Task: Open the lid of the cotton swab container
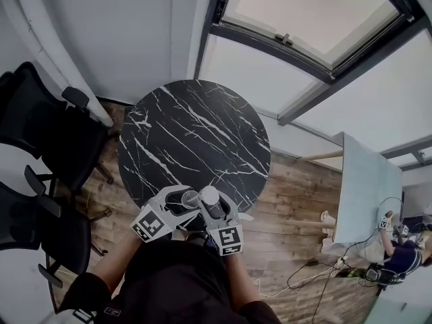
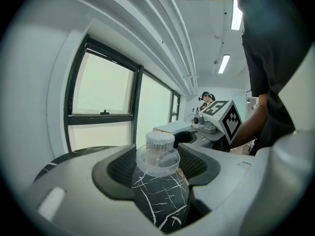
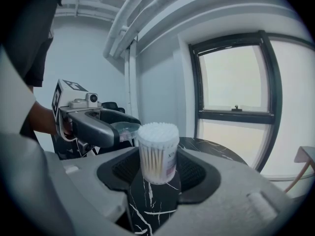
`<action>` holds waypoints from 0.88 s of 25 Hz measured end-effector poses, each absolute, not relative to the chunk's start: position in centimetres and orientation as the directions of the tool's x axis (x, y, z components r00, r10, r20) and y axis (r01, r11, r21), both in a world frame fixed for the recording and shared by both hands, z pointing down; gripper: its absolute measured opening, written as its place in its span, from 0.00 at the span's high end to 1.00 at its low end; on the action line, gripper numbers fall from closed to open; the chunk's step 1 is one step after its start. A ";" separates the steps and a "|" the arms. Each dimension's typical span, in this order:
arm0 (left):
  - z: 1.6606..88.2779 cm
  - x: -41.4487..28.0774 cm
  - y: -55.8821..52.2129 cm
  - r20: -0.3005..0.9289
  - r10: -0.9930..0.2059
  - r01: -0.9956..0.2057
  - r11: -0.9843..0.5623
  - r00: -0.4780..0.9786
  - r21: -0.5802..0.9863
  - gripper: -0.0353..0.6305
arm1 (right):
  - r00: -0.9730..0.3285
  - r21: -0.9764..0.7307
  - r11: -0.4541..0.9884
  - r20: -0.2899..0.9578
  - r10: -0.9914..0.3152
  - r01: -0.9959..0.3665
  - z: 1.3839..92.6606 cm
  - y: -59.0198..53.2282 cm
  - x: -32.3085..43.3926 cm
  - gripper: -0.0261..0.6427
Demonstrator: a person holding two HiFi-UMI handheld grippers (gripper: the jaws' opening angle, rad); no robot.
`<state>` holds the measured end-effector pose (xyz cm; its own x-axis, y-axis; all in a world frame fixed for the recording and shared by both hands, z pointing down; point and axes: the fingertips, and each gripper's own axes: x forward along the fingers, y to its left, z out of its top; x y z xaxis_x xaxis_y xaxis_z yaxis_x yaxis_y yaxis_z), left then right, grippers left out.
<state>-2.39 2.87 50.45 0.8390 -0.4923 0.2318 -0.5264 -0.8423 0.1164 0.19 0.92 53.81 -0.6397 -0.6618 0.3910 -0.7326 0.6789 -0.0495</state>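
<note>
Right gripper [image 3: 158, 175] jaws clasp swab container [image 3: 157, 149], label [image 3: 171, 159] seen only in its view; left gripper [image 2: 157, 175] jaws hold lid [image 2: 157, 162]

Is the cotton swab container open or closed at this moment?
Open. The container shows bare swab tips on top; the left gripper holds its clear lid away from it.

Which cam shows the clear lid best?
Left gripper view: the lid sits close and centred, clamped between that gripper's jaws. Right gripper view shows the lid small and edge-on; in the head view it is only a tiny disc.
</note>
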 end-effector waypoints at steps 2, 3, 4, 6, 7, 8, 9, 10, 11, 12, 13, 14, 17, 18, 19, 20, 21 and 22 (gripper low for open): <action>50.3 -2.3 2.9 0.228 -0.493 -0.526 -0.842 0.840 0.118 0.53 | -0.640 -0.046 0.680 0.389 -0.662 -0.732 53.6 1.0 0.2 0.62; 50.2 -2.3 2.9 0.226 -0.493 -0.526 -0.842 0.840 0.118 0.53 | -0.640 -0.046 0.680 0.388 -0.663 -0.732 53.5 1.0 0.2 0.62; 50.1 -2.3 2.9 0.224 -0.493 -0.525 -0.843 0.841 0.118 0.53 | -0.641 -0.049 0.679 0.386 -0.663 -0.732 53.4 1.0 0.2 0.62; 50.0 -2.2 2.8 0.221 -0.492 -0.524 -0.843 0.842 0.121 0.53 | -0.641 -0.057 0.676 0.382 -0.665 -0.735 53.3 0.9 0.4 0.62; 49.9 -2.2 2.8 0.218 -0.493 -0.525 -0.842 0.842 0.122 0.53 | -0.639 -0.060 0.673 0.382 -0.667 -0.738 53.3 0.9 0.5 0.62; 49.8 -2.2 2.7 0.213 -0.496 -0.526 -0.842 0.842 0.122 0.53 | -0.637 -0.063 0.669 0.382 -0.670 -0.741 53.3 0.9 0.5 0.62; 49.6 -2.2 2.7 0.206 -0.499 -0.528 -0.840 0.842 0.122 0.53 | -0.633 -0.066 0.664 0.383 -0.673 -0.745 53.2 0.9 0.6 0.62; 49.5 -2.2 2.7 0.198 -0.503 -0.530 -0.839 0.841 0.122 0.52 | -0.631 -0.067 0.660 0.382 -0.675 -0.748 53.1 0.8 0.6 0.62; 49.3 -2.2 2.6 0.191 -0.506 -0.532 -0.838 0.841 0.123 0.52 | -0.629 -0.067 0.658 0.381 -0.678 -0.750 52.9 0.8 0.6 0.62; 49.2 -2.2 2.6 0.187 -0.509 -0.534 -0.836 0.840 0.124 0.52 | -0.628 -0.065 0.658 0.381 -0.679 -0.751 52.8 0.7 0.7 0.62; 49.1 -2.2 2.5 0.185 -0.511 -0.536 -0.835 0.840 0.125 0.52 | -0.627 -0.062 0.657 0.380 -0.680 -0.751 52.8 0.7 0.7 0.62; 49.1 -2.2 2.5 0.185 -0.512 -0.537 -0.834 0.838 0.125 0.52 | -0.626 -0.060 0.657 0.380 -0.681 -0.752 52.7 0.7 0.7 0.62; 49.0 -2.4 2.5 0.187 -0.520 -0.545 -0.830 0.834 0.120 0.53 | -0.622 -0.057 0.652 0.376 -0.687 -0.756 52.7 0.7 0.8 0.62; 48.9 -2.5 2.5 0.185 -0.522 -0.547 -0.829 0.832 0.119 0.53 | -0.621 -0.056 0.651 0.375 -0.689 -0.757 52.6 0.7 0.8 0.62; 48.9 -2.6 2.5 0.182 -0.525 -0.548 -0.828 0.832 0.118 0.53 | -0.619 -0.056 0.650 0.376 -0.689 -0.758 52.6 0.7 0.8 0.62; 48.8 -2.7 2.5 0.178 -0.526 -0.549 -0.827 0.831 0.117 0.53 | -0.618 -0.057 0.649 0.377 -0.690 -0.759 52.7 0.7 0.8 0.62; 48.7 -2.8 2.5 0.177 -0.527 -0.550 -0.827 0.831 0.116 0.53 | -0.616 -0.058 0.647 0.377 -0.691 -0.761 52.7 0.7 0.9 0.62; 48.7 -2.9 2.4 0.177 -0.528 -0.551 -0.827 0.830 0.115 0.53 | -0.614 -0.060 0.643 0.376 -0.694 -0.763 52.7 0.6 0.9 0.62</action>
